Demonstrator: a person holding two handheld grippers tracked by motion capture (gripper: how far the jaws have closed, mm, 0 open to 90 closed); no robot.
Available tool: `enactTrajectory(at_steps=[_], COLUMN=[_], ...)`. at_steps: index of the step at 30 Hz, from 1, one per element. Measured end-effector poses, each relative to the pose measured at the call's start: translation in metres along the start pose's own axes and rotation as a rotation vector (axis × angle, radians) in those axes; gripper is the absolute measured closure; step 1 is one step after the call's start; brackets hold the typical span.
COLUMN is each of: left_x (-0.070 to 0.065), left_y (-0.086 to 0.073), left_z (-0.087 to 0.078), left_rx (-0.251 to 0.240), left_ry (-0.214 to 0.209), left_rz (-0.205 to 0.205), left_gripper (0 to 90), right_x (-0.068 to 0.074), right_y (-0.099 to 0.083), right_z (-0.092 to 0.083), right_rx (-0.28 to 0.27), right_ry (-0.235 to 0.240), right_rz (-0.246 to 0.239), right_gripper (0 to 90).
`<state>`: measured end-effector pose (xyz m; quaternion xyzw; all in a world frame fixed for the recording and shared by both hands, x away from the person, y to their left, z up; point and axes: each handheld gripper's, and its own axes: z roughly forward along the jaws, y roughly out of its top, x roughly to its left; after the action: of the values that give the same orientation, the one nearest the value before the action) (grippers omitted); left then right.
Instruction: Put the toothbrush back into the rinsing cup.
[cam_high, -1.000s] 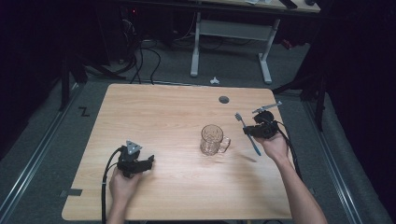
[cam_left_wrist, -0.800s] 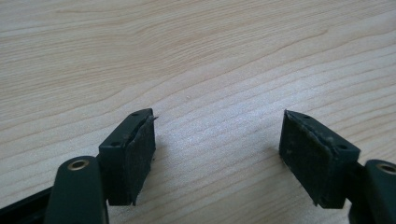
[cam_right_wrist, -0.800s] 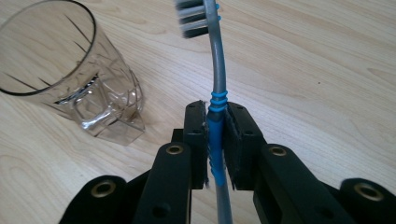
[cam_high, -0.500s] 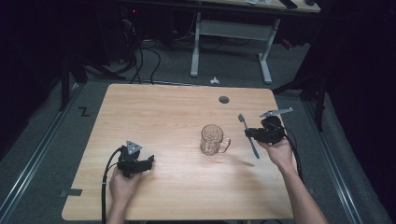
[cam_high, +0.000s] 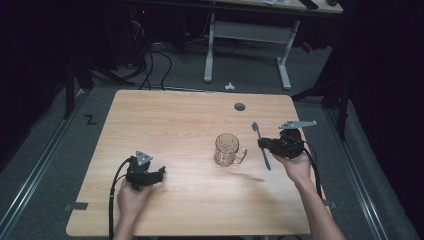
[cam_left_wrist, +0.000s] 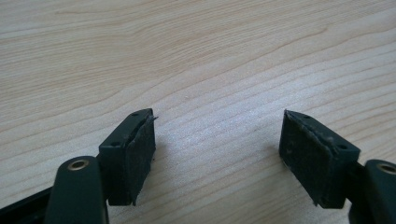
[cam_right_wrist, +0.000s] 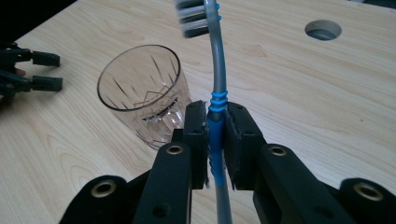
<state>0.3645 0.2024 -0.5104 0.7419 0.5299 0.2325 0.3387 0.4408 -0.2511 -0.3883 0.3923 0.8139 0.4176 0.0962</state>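
Toothbrush (cam_right_wrist: 217, 100) is the thing being moved, and it looks light, thin and a bit bendy, with a smooth plastic handle that could slip or twist. The blue ribbed part in the middle looks like the best spot to pinch, and that is where the right gripper (cam_right_wrist: 215, 135) has it, with both jaws squeezed tight on the handle. In the high view the toothbrush (cam_high: 262, 146) is up in the air, just to the right of the glass mug (cam_high: 228, 149) and not touching it. Its long line runs almost straight away from the person, with the bristle head at the far end and the tail end pointing back toward the person. I think the head would need to tip over the mug's open top before it could go in. The mug is glass, so a hard bump could knock it over or chip it. Well apart, near the front left of the wooden table (cam_high: 175, 115), the left gripper (cam_left_wrist: 217, 149) rests low with its jaws wide apart and nothing between them.
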Motion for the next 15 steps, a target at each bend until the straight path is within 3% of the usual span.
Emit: enactTrajectory(at_steps=[15], left_x=[0.000], left_y=[0.000], left_z=[0.000], left_rx=[0.000], left_ry=[0.000], left_rz=[0.000], left_gripper=[27.6], right_x=[0.014], right_y=[0.004], right_z=[-0.005], right_rx=[-0.077], right_ry=[0.061], right_rz=[-0.035], right_gripper=[80.2])
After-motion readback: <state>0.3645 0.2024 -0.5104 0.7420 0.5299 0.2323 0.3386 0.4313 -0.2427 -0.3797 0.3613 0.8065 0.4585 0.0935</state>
